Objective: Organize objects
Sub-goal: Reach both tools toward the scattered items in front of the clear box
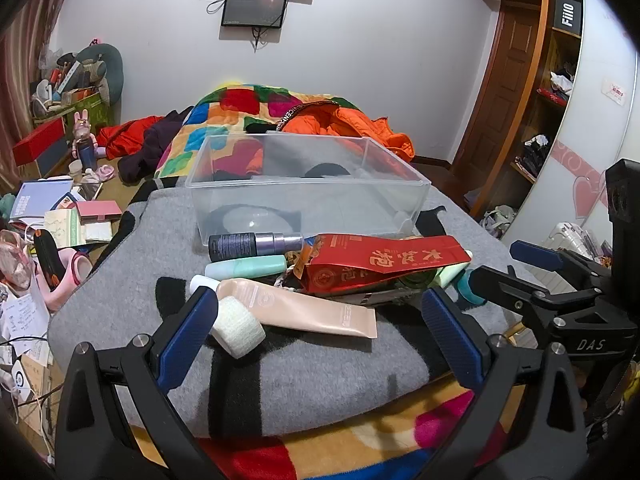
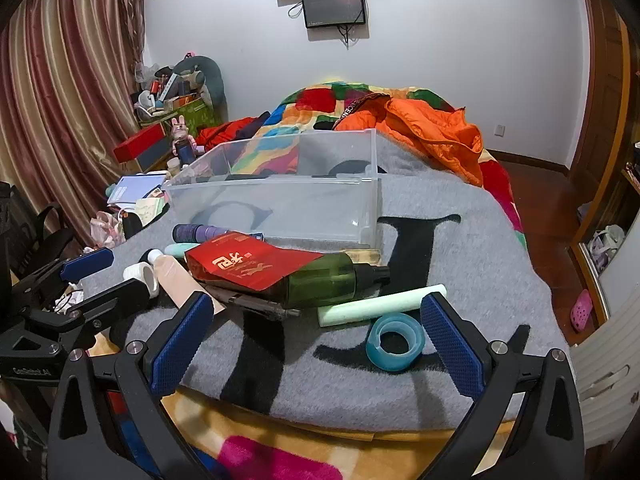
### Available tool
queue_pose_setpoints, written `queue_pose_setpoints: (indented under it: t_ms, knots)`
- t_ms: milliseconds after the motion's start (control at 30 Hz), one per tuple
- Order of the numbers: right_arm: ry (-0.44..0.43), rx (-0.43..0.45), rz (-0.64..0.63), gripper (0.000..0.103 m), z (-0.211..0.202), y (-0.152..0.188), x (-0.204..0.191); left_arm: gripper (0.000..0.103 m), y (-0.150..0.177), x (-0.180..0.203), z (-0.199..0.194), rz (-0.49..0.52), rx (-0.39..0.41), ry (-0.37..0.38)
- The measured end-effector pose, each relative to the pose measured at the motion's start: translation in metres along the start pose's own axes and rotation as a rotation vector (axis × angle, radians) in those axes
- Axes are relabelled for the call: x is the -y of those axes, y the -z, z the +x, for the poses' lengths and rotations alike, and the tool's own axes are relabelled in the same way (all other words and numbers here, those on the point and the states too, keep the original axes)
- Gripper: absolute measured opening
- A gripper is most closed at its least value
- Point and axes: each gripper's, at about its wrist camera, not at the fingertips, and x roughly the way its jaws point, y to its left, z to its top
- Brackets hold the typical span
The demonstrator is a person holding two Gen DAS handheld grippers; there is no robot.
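1. The left gripper [image 1: 320, 320], with blue ribbed pads on black arms, was seen spread wide, nothing being held between its fingers.
2. The right gripper [image 2: 316, 328] was likewise seen at its widest, with nothing gripped; it was also caught at 3 o'clock in the left wrist view.
3. A clear rectangular plastic bin [image 1: 308, 200] was found standing on a grey blanket with black lettering [image 1: 320, 380], at 12 o'clock from both grippers, with nothing from the pile inside.
4. A heap of small things was seen lying just in front of the bin, all outside it.
5. A white roll of gauze bandage [image 1: 238, 332] was seen touching the left gripper's left pad, at 9 o'clock in the gap.
6. A beige squeeze tube with a white cap [image 1: 304, 304] was laid just beyond the roll, at 12 o'clock.
7. A mint-green tube [image 1: 246, 268] and a dark spray bottle with a purple neck [image 1: 256, 244] were placed farther off, nearest the bin.
8. A red foil pouch with gold characters [image 2: 252, 264] was laid over a dark green plastic bottle with a black cap [image 2: 324, 284].
9. A pale green stick-shaped tube [image 2: 380, 304] and a blue translucent tape ring [image 2: 394, 342] were seen at 1 o'clock, just beside the right gripper's right pad.
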Motion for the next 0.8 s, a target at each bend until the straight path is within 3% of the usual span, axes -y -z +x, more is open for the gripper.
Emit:
queue_pose_setpoints:
  t_ms: [800]
  knots:
    - [-0.002,-0.010,-0.001,0.103,0.0017,0.0023,-0.0004,0.103,-0.0002,0.0024,-0.0002,0.000,-0.004,0.005]
